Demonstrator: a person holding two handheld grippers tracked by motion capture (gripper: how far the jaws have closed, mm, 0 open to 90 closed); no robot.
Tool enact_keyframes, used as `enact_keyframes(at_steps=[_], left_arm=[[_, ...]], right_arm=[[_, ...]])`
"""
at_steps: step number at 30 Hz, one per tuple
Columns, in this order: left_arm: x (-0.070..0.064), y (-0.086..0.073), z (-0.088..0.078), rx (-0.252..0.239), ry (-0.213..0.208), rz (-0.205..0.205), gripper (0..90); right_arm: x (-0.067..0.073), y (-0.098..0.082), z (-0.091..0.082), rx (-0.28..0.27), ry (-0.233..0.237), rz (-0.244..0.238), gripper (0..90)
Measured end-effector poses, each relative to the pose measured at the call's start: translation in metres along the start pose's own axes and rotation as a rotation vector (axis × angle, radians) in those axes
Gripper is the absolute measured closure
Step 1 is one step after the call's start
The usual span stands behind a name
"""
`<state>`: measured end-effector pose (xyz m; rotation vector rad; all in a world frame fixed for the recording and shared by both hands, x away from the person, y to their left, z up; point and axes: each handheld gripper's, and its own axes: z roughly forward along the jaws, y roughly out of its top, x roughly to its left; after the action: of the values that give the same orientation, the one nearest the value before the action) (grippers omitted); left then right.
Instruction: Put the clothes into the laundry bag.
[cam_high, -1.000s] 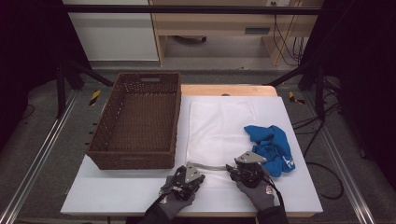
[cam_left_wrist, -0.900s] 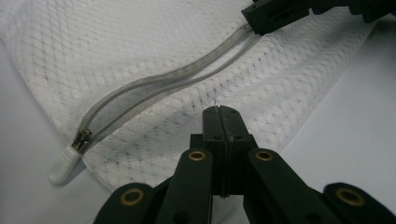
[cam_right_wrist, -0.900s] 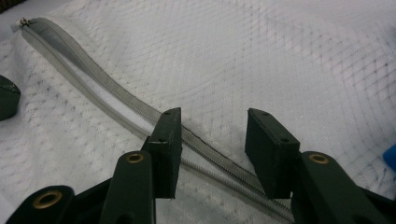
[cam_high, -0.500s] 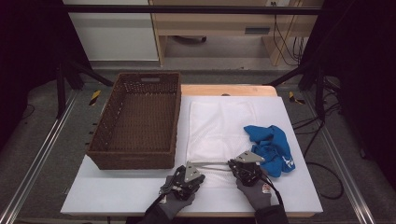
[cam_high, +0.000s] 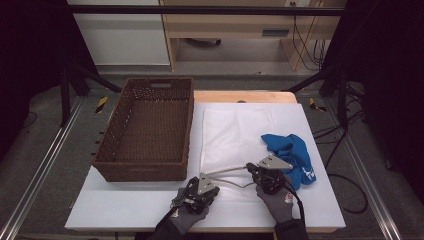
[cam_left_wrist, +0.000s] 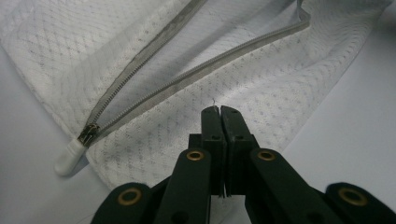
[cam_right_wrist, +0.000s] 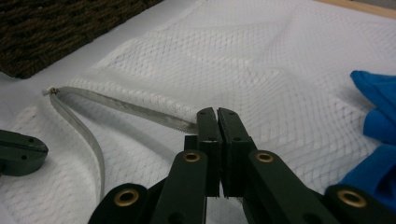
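Observation:
A white mesh laundry bag (cam_high: 235, 132) lies flat on the white table, its zipper (cam_left_wrist: 187, 77) open along the near edge. The zipper slider (cam_left_wrist: 87, 133) sits at the end of the opening. My left gripper (cam_high: 202, 177) (cam_left_wrist: 219, 109) is shut on the bag's lower mesh layer just below the zipper. My right gripper (cam_high: 250, 168) (cam_right_wrist: 215, 112) is shut on the upper zipper edge (cam_right_wrist: 140, 109), which runs straight into its tips and is held a little above the lower layer. A crumpled blue cloth (cam_high: 292, 150) (cam_right_wrist: 378, 121) lies on the bag's right side.
A dark wicker basket (cam_high: 145, 167) stands at the table's left, empty inside; its wall (cam_right_wrist: 56, 32) is in the right gripper view. Behind the table are a wooden bench and cables. Part of the left gripper's body (cam_right_wrist: 18, 158) lies low at the left.
The right gripper has shifted slightly at the bag's opening. The left hand has kept still, and the bag and blue cloth lie where they were.

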<state>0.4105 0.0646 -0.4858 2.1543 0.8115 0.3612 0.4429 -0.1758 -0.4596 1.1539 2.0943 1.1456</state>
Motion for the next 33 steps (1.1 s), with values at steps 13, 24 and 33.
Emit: enact_keyframes(at_steps=[13, 24, 33], left_arm=[[0.004, 0.02, -0.014, -0.08, 0.012, 0.009, 77.6], [0.017, 0.065, -0.008, -0.145, 0.049, 0.031, 45.7], [0.019, 0.068, 0.023, -0.062, 0.085, 0.075, 37.3]], right_arm=[[-0.007, 0.01, -0.01, -0.055, 0.029, 0.036, 88.9], [-0.01, 0.015, -0.018, -0.076, 0.044, 0.034, 88.9], [-0.013, 0.018, -0.022, -0.089, 0.051, 0.044, 88.9]])
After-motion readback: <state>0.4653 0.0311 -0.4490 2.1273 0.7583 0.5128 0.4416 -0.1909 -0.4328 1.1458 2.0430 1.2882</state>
